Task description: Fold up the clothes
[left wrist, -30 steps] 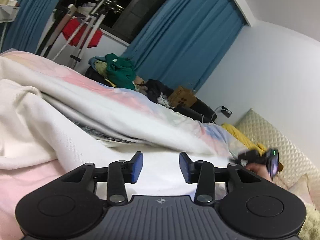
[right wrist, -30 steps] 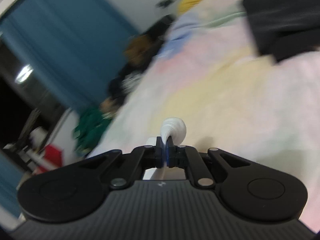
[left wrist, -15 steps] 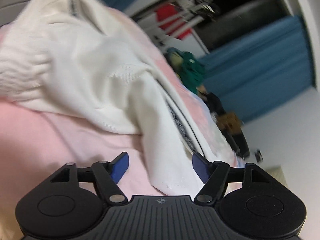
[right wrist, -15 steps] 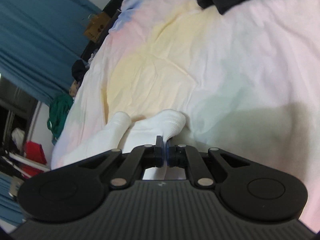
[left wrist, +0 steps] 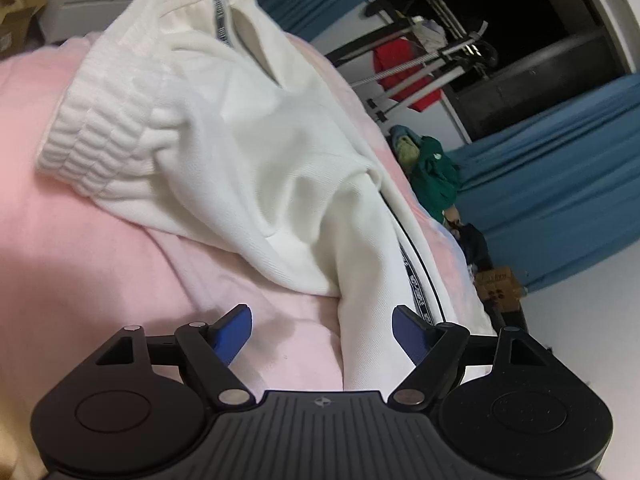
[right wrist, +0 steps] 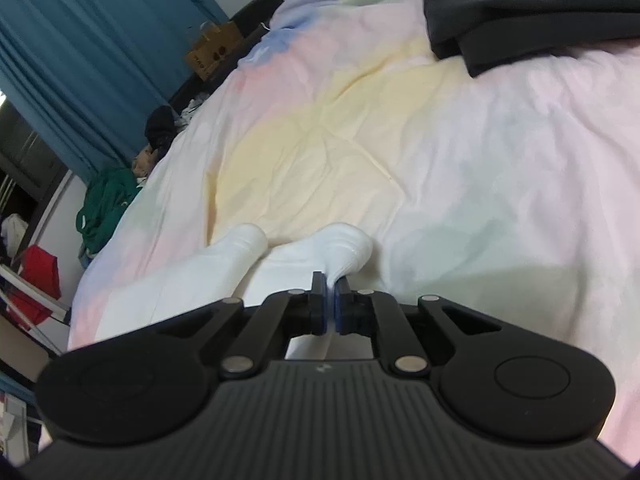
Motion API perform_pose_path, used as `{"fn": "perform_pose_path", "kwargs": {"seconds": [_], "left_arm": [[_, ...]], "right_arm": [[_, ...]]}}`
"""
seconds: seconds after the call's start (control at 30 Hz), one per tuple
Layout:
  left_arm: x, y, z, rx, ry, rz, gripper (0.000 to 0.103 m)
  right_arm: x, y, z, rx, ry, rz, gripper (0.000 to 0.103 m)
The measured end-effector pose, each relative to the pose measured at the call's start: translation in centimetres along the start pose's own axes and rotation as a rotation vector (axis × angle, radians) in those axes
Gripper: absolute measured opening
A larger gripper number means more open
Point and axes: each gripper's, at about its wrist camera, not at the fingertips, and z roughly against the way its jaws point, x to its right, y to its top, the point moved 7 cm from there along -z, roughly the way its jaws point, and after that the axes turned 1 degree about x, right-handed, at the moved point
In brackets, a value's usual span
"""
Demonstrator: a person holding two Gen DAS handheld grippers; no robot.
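In the left wrist view, my left gripper (left wrist: 322,330) stood spread wide, its jaws having just been opening, over the pink bedding (left wrist: 100,240). A strip of the white trousers (left wrist: 248,152) ran between the pads, but neither pad pressed on it. The trousers lay rumpled across the bed, ribbed waistband toward the upper left. I judged the risk here was closing on the wrong layer: the cloth was bunched at the fold, so the pads could catch the bedding along with it, or only the top ply, and drag the pile crooked.

In the right wrist view, my right gripper (right wrist: 330,306) was pressed together, pinching the edge of a white cuff (right wrist: 346,246); the second cuff (right wrist: 244,244) lay just beside it on the pastel quilt (right wrist: 460,184). The bite looked thin. Any pull before the left hand had a hold could slip that cuff free or leave the two legs uneven.
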Motion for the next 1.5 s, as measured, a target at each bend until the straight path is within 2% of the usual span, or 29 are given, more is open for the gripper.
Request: {"fn": "perform_pose_path", "kwargs": {"seconds": [0.1, 0.13, 0.17, 0.23, 0.4, 0.63, 0.8, 0.87, 0.93, 0.97, 1.0, 1.07, 1.23, 1.37, 1.5], "left_arm": [[-0.8, 0.0, 0.2, -0.004, -0.008, 0.051, 0.080], [-1.0, 0.0, 0.2, -0.004, -0.010, 0.068, 0.080], [-1.3, 0.0, 0.2, -0.003, -0.011, 0.085, 0.080], [-1.9, 0.1, 0.0, -0.006, -0.006, 0.122, 0.080], [-4.2, 0.6, -0.3, 0.001, 0.016, 0.230, 0.080], [-7.0, 1.3, -0.9, 0.027, -0.005, 0.433, 0.075], [-8.0, 2.2, -0.9, 0.076, -0.021, 0.506, 0.072], [-8.1, 2.7, -0.8, 0.108, -0.028, 0.513, 0.071], [-8.1, 3.3, -0.7, 0.140, -0.033, 0.513, 0.067], [-8.1, 3.6, -0.6, 0.156, -0.035, 0.513, 0.066], [-8.1, 3.9, -0.6, 0.171, -0.033, 0.512, 0.064], [-7.9, 4.5, -0.6, 0.193, -0.041, 0.522, 0.058], [-8.0, 5.8, -0.1, 0.224, -0.015, 0.500, 0.014], [-8.0, 7.4, 2.0, 0.236, 0.000, 0.468, 0.006], [-7.2, 11.2, 6.9, 0.279, 0.050, 0.357, 0.005]], "right_arm": [[-0.1, -0.4, 0.4, -0.023, -0.017, -0.004, 0.014], [-0.2, -0.6, 0.6, -0.036, -0.022, -0.006, 0.028], [-0.2, -0.9, 0.8, -0.050, -0.010, -0.031, 0.051], [-0.1, -1.6, 1.3, -0.079, 0.011, -0.081, 0.075], [-0.1, -3.9, 1.9, -0.208, 0.051, -0.162, 0.075], [-0.5, -6.1, 2.0, -0.322, 0.154, -0.296, 0.074], [1.3, -6.1, 1.2, -0.374, 0.193, -0.453, 0.073], [1.7, -6.2, 0.7, -0.398, 0.201, -0.481, 0.067], [2.0, -6.0, 0.6, -0.390, 0.205, -0.499, 0.066], [2.0, -5.9, 0.6, -0.382, 0.207, -0.506, 0.059], [2.1, -5.8, 0.5, -0.374, 0.208, -0.512, 0.055], [2.3, -5.6, 0.3, -0.354, 0.202, -0.513, 0.038], [2.9, -4.6, -1.1, -0.309, 0.189, -0.493, 0.021], [3.2, -3.3, -1.8, -0.267, 0.199, -0.436, 0.007], [3.2, -2.0, -0.9, -0.186, 0.213, -0.397, 0.006]]}}
